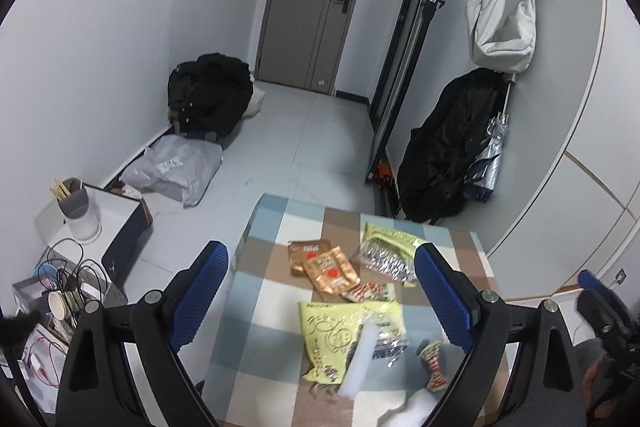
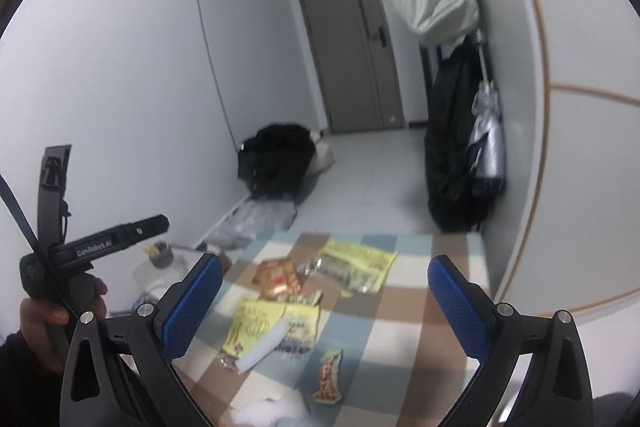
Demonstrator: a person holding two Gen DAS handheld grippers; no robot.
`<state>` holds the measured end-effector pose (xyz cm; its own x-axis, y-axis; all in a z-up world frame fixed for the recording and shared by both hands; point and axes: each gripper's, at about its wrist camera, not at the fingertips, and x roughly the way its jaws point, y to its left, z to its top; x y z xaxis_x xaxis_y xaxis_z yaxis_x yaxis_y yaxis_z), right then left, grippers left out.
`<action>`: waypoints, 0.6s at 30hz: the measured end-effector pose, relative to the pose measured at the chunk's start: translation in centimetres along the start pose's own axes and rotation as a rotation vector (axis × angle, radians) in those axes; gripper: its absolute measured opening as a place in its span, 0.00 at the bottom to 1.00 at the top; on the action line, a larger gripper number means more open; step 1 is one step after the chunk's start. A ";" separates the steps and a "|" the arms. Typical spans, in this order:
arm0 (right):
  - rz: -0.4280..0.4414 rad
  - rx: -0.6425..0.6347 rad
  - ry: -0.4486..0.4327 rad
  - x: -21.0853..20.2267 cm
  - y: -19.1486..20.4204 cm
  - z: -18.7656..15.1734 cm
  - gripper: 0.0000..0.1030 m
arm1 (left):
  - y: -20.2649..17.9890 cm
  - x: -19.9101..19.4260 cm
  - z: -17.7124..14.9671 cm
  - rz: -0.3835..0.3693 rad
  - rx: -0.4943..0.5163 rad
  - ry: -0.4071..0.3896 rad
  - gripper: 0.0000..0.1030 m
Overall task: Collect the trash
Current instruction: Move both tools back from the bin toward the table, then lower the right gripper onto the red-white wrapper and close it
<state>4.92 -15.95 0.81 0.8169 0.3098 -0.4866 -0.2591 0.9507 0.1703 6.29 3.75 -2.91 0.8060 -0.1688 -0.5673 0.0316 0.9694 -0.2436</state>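
Far left, a white side table (image 1: 116, 205) has a grey cup w/ sticks (image 1: 74, 205) on it, & a paper cup (image 1: 60, 305) sits lower down in a mess of wires. On the floor by the wall lie a black bag (image 1: 210, 95) & a grey plastic parcel (image 1: 176, 167).

The left gripper (image 1: 322, 297) hangs over the checked bench (image 1: 272, 227), blue fingers (image 1: 198, 297) wide apart, nothing in them. Trash is spread on the bench: 2 brown packets (image 1: 326, 265) near the middle, a big yellow wrapper (image 1: 344, 337) closer in w/ a white strip (image 1: 362, 357) lying across it, a small red & white wrapper (image 1: 434, 367) to its right, & another yellow wrapper (image 1: 386, 249) at the far right side.

The right gripper (image 2: 324, 305) is also above the bench, fingers (image 2: 458, 301) spread wide & empty. It sees the left hand (image 2: 48, 315) holding its handle.

By the right wall hang a white bag (image 1: 502, 23), a black coat (image 1: 448, 147) & a silver umbrella (image 1: 486, 155)
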 end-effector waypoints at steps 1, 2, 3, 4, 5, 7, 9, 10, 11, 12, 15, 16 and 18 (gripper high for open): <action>-0.005 -0.003 0.022 0.6 0.1 -0.5 1.00 | 0.5 -0.1 -0.2 -0.006 0.000 0.002 0.90; -0.007 -0.005 0.040 1.2 0.2 -0.8 1.00 | 0.7 0.0 -0.4 -0.006 0.002 0.004 0.90; -0.011 -0.009 0.066 1.9 0.3 -1.3 1.00 | 0.9 -0.1 -0.5 -0.004 0.002 0.006 0.90; -0.014 -0.013 0.091 2.5 0.3 -1.8 1.00 | 1.3 -0.1 -0.6 -0.006 -0.004 0.012 0.90; -0.016 -0.015 0.109 2.9 0.4 -2.1 1.00 | 1.5 0.1 -0.7 -0.011 -0.010 0.023 0.90; -0.027 -0.016 0.155 4.0 0.2 -3.0 1.00 | 1.8 0.3 -0.7 -0.018 -0.019 0.044 0.90; -0.030 -0.009 0.190 4.7 0.1 -3.6 1.00 | 2.1 0.4 -0.8 -0.009 -0.010 0.048 0.90; -0.035 -0.006 0.217 5.3 -0.1 -4.1 1.00 | 2.1 0.4 -0.8 -0.001 -0.004 0.050 0.90; -0.040 -0.005 0.236 5.7 -0.1 -4.3 1.00 | 2.2 0.4 -0.9 0.002 -0.003 0.053 0.90; -0.042 -0.003 0.258 6.2 -0.2 -4.7 0.98 | 2.4 0.5 -1.0 0.001 -0.005 0.059 0.90; -0.044 -0.003 0.336 7.8 -0.3 -5.8 0.92 | 2.9 0.9 -1.1 -0.008 -0.018 0.089 0.90; -0.038 -0.004 0.368 8.4 -0.4 -6.3 0.89 | 3.0 1.0 -1.1 -0.010 -0.022 0.097 0.90; -0.026 -0.004 0.402 9.3 -0.3 -6.9 0.85 | 3.2 1.2 -1.0 -0.012 -0.032 0.107 0.90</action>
<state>9.03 -13.29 -9.69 0.5569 0.2652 -0.7871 -0.2437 0.9581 0.1503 6.78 6.43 -5.12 0.7378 -0.1997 -0.6448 0.0204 0.9614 -0.2744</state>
